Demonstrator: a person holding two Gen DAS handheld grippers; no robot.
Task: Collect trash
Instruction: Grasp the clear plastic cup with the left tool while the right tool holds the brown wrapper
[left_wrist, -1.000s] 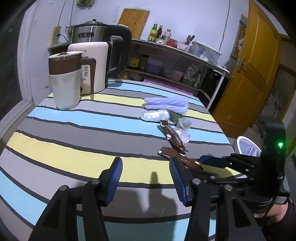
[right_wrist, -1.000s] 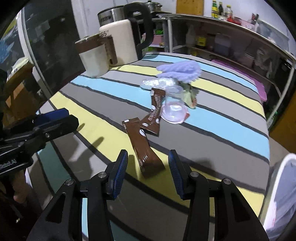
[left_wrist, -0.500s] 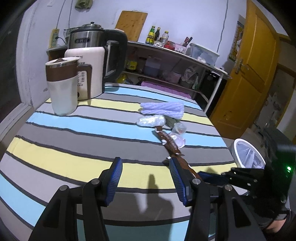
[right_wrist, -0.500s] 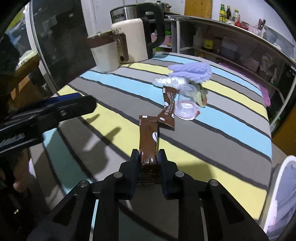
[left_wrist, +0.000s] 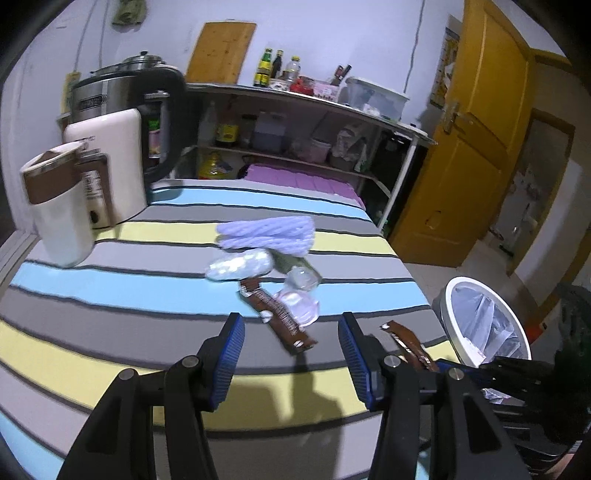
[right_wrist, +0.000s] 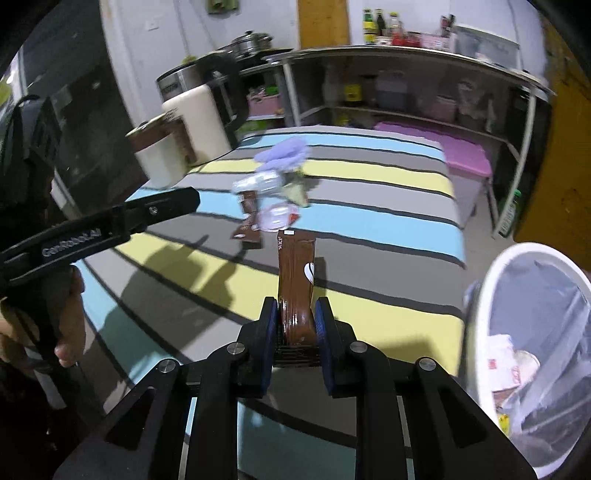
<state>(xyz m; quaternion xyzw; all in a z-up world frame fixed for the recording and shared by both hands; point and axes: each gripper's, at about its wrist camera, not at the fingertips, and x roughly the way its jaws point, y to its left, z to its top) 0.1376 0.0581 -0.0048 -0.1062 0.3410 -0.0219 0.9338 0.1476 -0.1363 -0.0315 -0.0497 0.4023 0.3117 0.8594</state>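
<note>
Right gripper clamped on a glossy brown wrapper, white logo, standing upright between the pads. Left gripper jaws apart, empty.

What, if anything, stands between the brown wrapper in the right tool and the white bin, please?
Nothing visible does. The right tool is shut on the brown wrapper, lifted off the striped table. The white bin stands open past the table's edge to the right, with only bare tablecloth between.
</note>
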